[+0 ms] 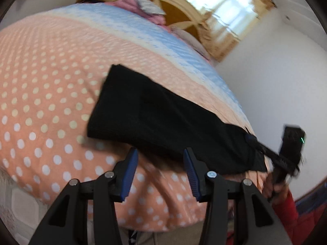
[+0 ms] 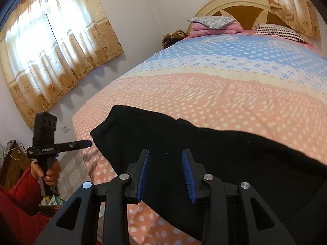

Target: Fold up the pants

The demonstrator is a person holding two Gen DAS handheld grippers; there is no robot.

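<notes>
In the left wrist view, the bed (image 1: 40, 81) fills the left side under a peach bedspread with pale dots, with a blue band farther back. The black pants (image 1: 163, 122) lie folded into a long dark strip across the middle of that bedspread, slanting from upper left down to the right. The left claw (image 1: 160, 173) sits just in front of their near edge, its blue pads (image 1: 130, 175) apart with only bedspread between them: released, gripping nothing. At the far right, the right claw (image 1: 253, 140) reaches in and meets the pants' lower end, held by a hand (image 1: 271, 187) in a red sleeve (image 1: 290, 210); this view is too blurred to show its jaws.

In the right wrist view, a curtained window (image 2: 51, 51) is on the left, and below it the left claw (image 2: 87, 143) points at the corner of the pants (image 2: 204, 153), just beside it. In the centre, the right claw (image 2: 165, 173) hovers over the black cloth with its pads spread and not pressing on it: released. A headboard (image 2: 235, 6) and pillows (image 2: 212, 24) stand at the upper right.
</notes>
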